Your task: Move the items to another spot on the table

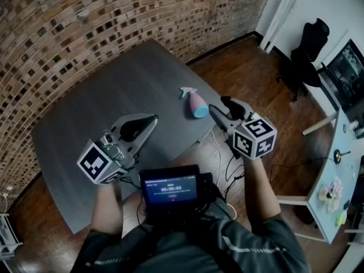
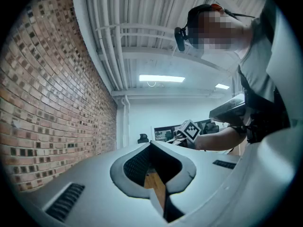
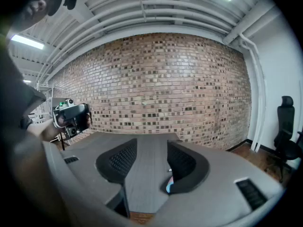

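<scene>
— Right tongs (image 1: 219, 105)?
— Half parted, gripping nothing. The spray bottle (image 1: 195, 103) lies on the surface (image 1: 108, 95) just ahead of them.
— Left tongs (image 1: 152, 119)?
— Tips pinched together, empty.

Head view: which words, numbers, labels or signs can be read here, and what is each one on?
Nothing can be quoted with certainty.
Screen at the person's chest: red timer-like digits and small text lines, too small and blurred to read.
Left gripper and right gripper: the cubes bear black-and-white square markers only, no words.
Spray bottle: no label or print visible.
</scene>
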Tool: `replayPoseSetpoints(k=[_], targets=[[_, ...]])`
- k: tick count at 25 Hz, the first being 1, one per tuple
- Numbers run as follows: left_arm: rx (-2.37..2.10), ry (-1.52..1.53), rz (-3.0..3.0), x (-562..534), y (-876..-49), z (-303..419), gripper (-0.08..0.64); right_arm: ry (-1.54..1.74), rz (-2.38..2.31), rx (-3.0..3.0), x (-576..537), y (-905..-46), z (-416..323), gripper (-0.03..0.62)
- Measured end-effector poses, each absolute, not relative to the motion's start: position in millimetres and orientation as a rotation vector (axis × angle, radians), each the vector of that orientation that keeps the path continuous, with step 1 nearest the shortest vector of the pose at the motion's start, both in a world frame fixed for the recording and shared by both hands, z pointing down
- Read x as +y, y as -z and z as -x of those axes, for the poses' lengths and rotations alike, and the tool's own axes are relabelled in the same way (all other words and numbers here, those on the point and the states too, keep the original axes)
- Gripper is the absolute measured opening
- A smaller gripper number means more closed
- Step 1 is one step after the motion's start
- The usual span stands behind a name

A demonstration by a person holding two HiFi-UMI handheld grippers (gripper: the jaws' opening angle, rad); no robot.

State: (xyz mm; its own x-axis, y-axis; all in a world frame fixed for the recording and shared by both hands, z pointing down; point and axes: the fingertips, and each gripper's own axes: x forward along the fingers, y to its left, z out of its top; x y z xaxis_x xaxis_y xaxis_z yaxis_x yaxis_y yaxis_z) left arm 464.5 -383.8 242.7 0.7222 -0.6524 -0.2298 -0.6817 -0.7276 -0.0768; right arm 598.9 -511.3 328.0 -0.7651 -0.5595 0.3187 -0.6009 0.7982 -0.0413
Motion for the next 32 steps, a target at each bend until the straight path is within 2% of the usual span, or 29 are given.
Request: replayPoseSetpoints(k=[3, 6, 7, 10, 12, 17, 18, 19, 25, 26, 32], targets=[[1.066, -0.259, 2.787, -397, -249, -463, -0.003, -0.226, -0.907, -2.667, -537, -338, -591, 0.209], [1.063, -0.254, 2.792, -414, -252, -459, -0.003, -0.275, -0.874, -2.634, -563, -355, -578, 0.317], [1.063, -0.253, 2.790, -420, -252, -457, -0.003, -0.294, -0.862, -2.625, -572, -362, -575, 0.336], [1.094, -0.245, 2.784, -443, -255, -447, -0.003, -0.368, -0.852, -2.584, -603, -385, -569, 0.339], [1.117, -0.240, 2.784, -460, -256, -440, -0.003, -0.435, -0.832, -2.551, -625, -402, -565, 0.398], [1.141, -0.239, 2.786, -504, -261, -433, -0.003, -0.630, -0.788, -2.475, -675, -444, -557, 0.399], [1.150, -0.239, 2.791, -513, -263, -431, -0.003, -0.657, -0.771, -2.450, -682, -454, -554, 0.444], [1.161, -0.233, 2.796, -521, -266, -430, -0.004, -0.683, -0.754, -2.430, -689, -463, -551, 0.457], [1.216, -0.239, 2.803, -558, -279, -426, -0.003, -0.846, -0.780, -2.263, -719, -529, -547, 0.460], [1.225, -0.243, 2.790, -563, -278, -425, -0.005, -0.869, -0.780, -2.225, -719, -541, -546, 0.514], [1.290, -0.219, 2.774, -582, -288, -414, -0.004, -0.917, -0.740, -2.004, -721, -622, -540, 0.517]])
